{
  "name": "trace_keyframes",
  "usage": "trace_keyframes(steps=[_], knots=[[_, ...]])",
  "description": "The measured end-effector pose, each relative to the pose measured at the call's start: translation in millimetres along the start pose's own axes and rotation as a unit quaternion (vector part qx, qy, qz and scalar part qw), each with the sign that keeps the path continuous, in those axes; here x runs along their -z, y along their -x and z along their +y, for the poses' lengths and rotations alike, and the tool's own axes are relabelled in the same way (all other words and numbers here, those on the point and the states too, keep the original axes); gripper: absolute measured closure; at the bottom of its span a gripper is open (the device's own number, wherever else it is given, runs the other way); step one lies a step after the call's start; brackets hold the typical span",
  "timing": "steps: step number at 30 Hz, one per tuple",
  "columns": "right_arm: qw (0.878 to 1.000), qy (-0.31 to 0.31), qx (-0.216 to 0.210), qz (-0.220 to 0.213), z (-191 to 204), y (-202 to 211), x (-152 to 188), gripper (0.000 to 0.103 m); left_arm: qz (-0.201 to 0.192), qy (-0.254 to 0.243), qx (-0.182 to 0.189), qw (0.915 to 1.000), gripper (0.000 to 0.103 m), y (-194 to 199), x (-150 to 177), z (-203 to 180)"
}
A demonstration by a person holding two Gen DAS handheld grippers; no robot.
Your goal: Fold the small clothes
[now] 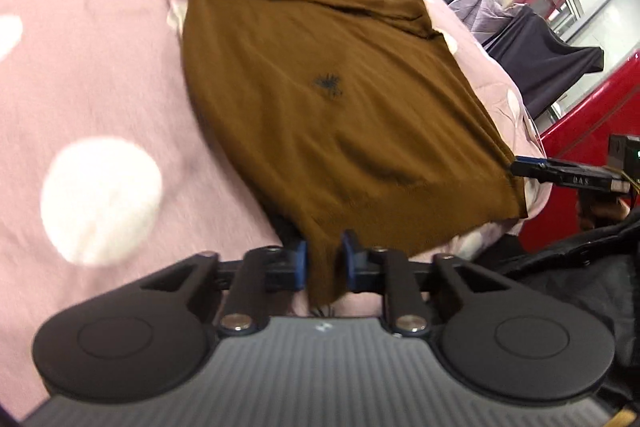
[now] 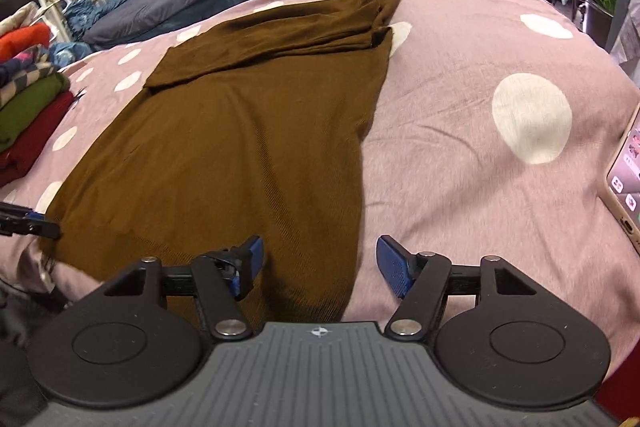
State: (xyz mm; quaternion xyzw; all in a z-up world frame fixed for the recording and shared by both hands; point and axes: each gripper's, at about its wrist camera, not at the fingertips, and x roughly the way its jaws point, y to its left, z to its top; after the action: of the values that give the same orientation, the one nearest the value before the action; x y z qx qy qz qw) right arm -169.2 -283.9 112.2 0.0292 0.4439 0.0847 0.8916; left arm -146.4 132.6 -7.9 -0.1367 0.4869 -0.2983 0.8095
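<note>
Bedding first: a pink duvet with white dots (image 2: 460, 131) fills both views, and on it lies a brown garment (image 2: 248, 131), spread flat with its far end folded over in a band and a sleeve running toward the upper right. A small dark mark sits near the middle of the cloth in the left wrist view. At the left edge of the right wrist view a stack of folded clothes (image 2: 28, 107) — orange, checked, green, dark red — rests on the bed just beside the garment. A phone (image 2: 624, 183) with its screen lit lies at the right edge of the duvet, well apart from the brown cloth.

The left gripper (image 1: 325, 259) has its blue pads drawn close on a bunched near corner of the garment, cloth hanging down between them — the pads press on the fabric. The right gripper (image 2: 318, 263) holds its fingers spread wide over the garment's other near edge, one pad above the cloth, the other above bare duvet, gripping nothing.
</note>
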Motion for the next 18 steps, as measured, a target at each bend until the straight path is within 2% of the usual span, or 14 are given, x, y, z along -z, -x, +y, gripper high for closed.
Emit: trace_keyframes(steps=[1, 4, 6, 10, 12, 14, 18], knots=[[1.000, 0.000, -0.005, 0.004, 0, 2, 1, 0.002, 0.001, 0.002, -0.003, 1.0000, 0.087, -2, 2, 0], [1.000, -0.007, -0.019, 0.014, -2, 9, 7, 0.015, -0.003, 0.015, 0.002, 0.9999, 0.087, -2, 3, 2], [1.000, -0.013, -0.020, 0.018, -3, 12, 9, 0.028, -0.001, 0.023, 0.006, 0.9997, 0.090, -1, 2, 2], [0.998, -0.033, -0.030, 0.032, -9, 17, 14, 0.034, 0.023, 0.010, 0.022, 0.9995, 0.093, -5, 4, -4], [0.997, -0.049, -0.039, 0.046, -14, 16, 18, 0.039, 0.026, -0.003, 0.018, 0.9995, 0.093, -10, 5, -8], [0.994, -0.070, -0.054, 0.064, -17, 14, 24, 0.046, 0.022, 0.014, 0.020, 0.9995, 0.094, -14, 2, -6], [0.992, -0.082, -0.071, 0.065, -16, 13, 24, 0.047, 0.017, 0.019, 0.022, 0.9994, 0.095, -19, -1, -6]])
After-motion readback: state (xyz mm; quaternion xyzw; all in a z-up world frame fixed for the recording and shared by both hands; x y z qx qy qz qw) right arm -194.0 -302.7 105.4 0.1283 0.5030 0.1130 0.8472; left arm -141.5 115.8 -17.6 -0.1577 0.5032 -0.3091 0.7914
